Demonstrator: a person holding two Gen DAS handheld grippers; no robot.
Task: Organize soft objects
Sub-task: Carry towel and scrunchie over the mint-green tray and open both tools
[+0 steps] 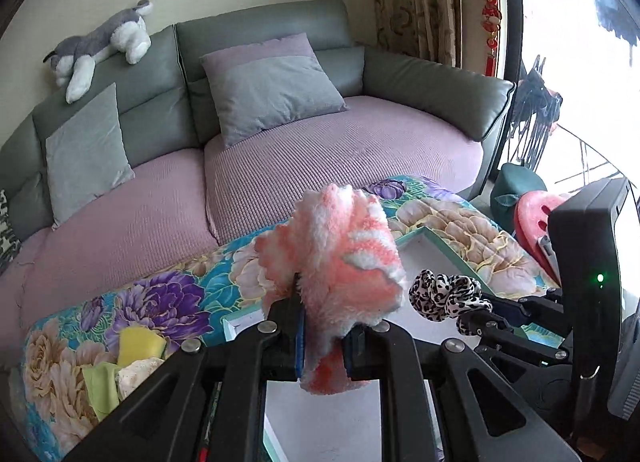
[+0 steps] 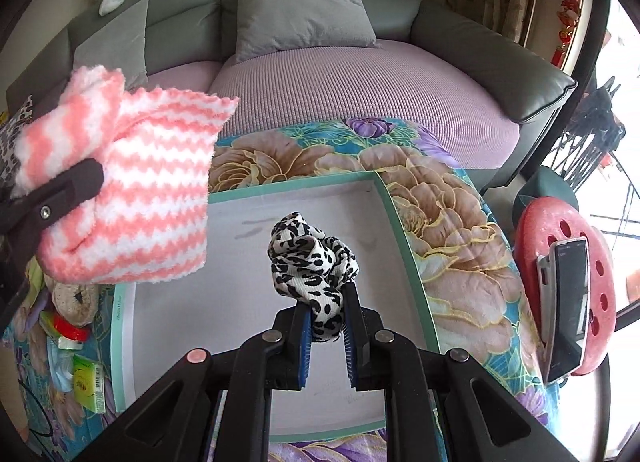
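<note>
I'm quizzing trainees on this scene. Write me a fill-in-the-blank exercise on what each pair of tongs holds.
1. The left tongs grip a fluffy cloth striped white and ____.
2. The right tongs grip a scrunchie with a ____ print.
3. Both items hang above a white-bottomed ____.
4. A plush husky lies on top of the ____.

Missing words: pink; leopard; box; sofa

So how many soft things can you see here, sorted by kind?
Cushions on the sofa: 2
Plush dog: 1
Pink-and-white fluffy cloth, in the left tongs: 1
Leopard-print scrunchie, in the right tongs: 1
Total: 5
</note>
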